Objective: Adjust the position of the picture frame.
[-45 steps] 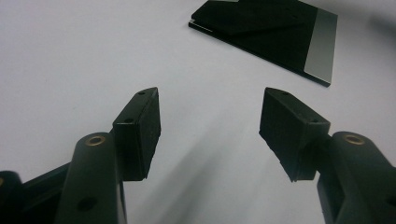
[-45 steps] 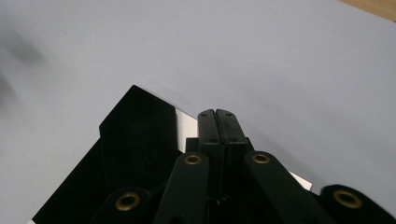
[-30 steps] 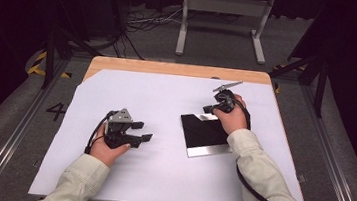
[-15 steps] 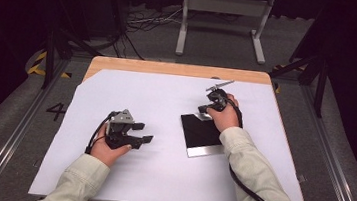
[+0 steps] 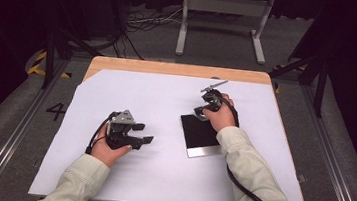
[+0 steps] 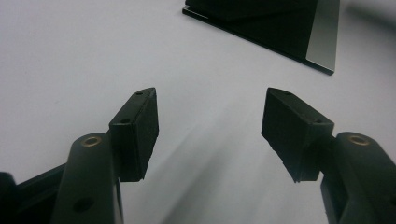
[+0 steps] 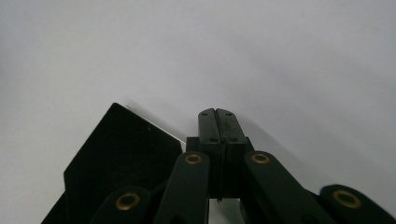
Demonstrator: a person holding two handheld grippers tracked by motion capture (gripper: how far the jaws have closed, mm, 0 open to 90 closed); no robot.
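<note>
A flat black plate [image 5: 199, 133] with a silver strip along its near edge lies on the white sheet [image 5: 166, 104], right of centre. My right gripper [image 5: 199, 112] is shut, its tips at the plate's far left corner. In the right gripper view the closed jaws [image 7: 217, 114] point down at the sheet just past the plate's [image 7: 121, 158] corner, and nothing shows between them. My left gripper [image 5: 146, 133] rests open on the sheet to the left of the plate, aimed at it. The left gripper view has the wide gap [image 6: 210, 121] empty, with the plate [image 6: 261, 23] farther off.
The white sheet covers a wooden table [image 5: 170, 68] whose bare edge shows at the back. A metal stand [image 5: 223, 14] and cables lie on the floor beyond. Bare sheet surrounds both hands.
The right hand has shifted a little left along the plate's far edge with its gripper shut. The left gripper has stayed in place, open.
</note>
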